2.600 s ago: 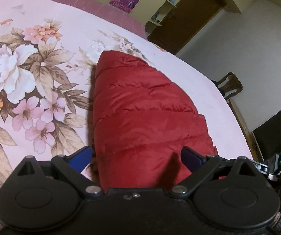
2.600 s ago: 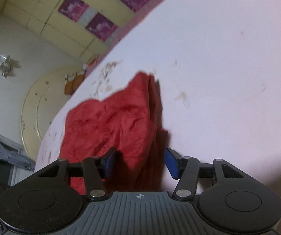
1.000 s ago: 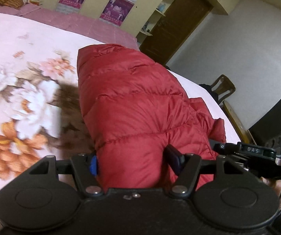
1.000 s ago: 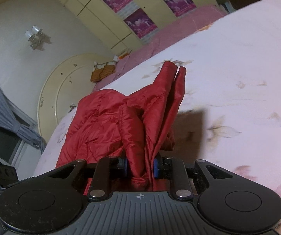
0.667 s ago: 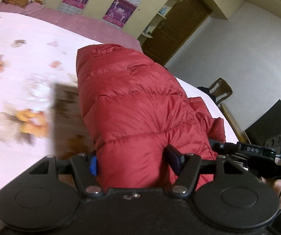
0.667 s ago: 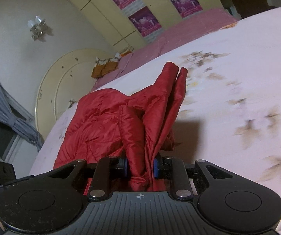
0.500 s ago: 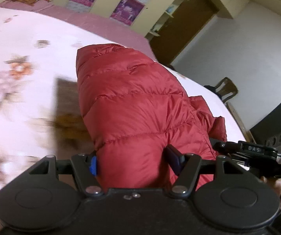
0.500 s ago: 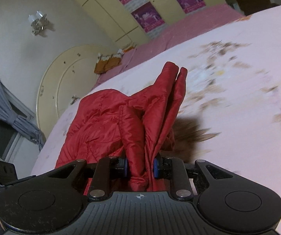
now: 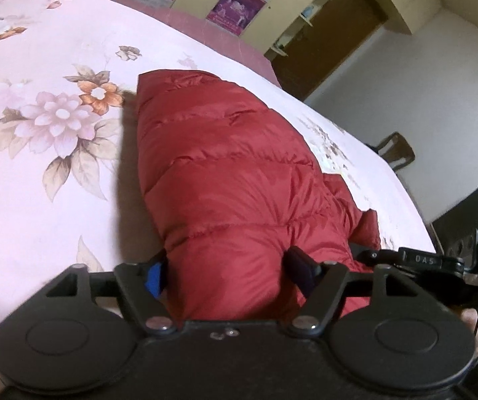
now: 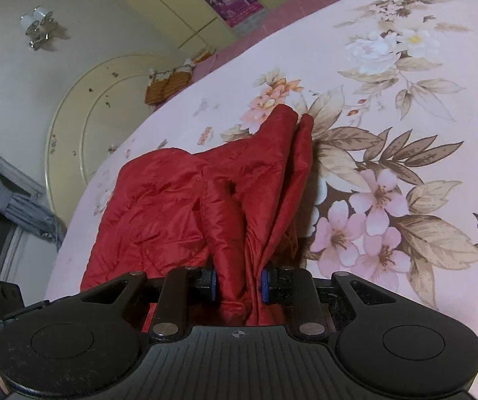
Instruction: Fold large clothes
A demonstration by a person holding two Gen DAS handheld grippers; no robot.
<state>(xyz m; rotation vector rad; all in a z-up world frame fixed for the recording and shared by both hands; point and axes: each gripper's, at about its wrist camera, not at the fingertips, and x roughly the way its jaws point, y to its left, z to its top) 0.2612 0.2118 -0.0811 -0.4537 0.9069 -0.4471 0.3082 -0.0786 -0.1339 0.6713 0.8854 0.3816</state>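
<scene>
A red quilted puffer jacket (image 9: 225, 180) lies on a pink floral bed sheet (image 9: 38, 166). My left gripper (image 9: 227, 271) is shut on a thick puffy fold of the jacket, which fills the space between its fingers. My right gripper (image 10: 237, 283) is shut on a bunched thin edge of the same jacket (image 10: 178, 206), whose far tip points up the bed. The right gripper also shows at the right edge of the left wrist view (image 9: 439, 266).
The bed sheet (image 10: 405, 133) spreads wide on both sides of the jacket. A brown door (image 9: 332, 43), a chair (image 9: 395, 153) and a dark object (image 9: 472, 213) stand past the bed's right edge. A rounded headboard (image 10: 82, 113) and grey curtain (image 10: 12, 206) lie at the left.
Both grippers closed on the jacket and lifted it, then carried it across the bed. Now the jacket hangs lower, near the sheet, over a different flower pattern.
</scene>
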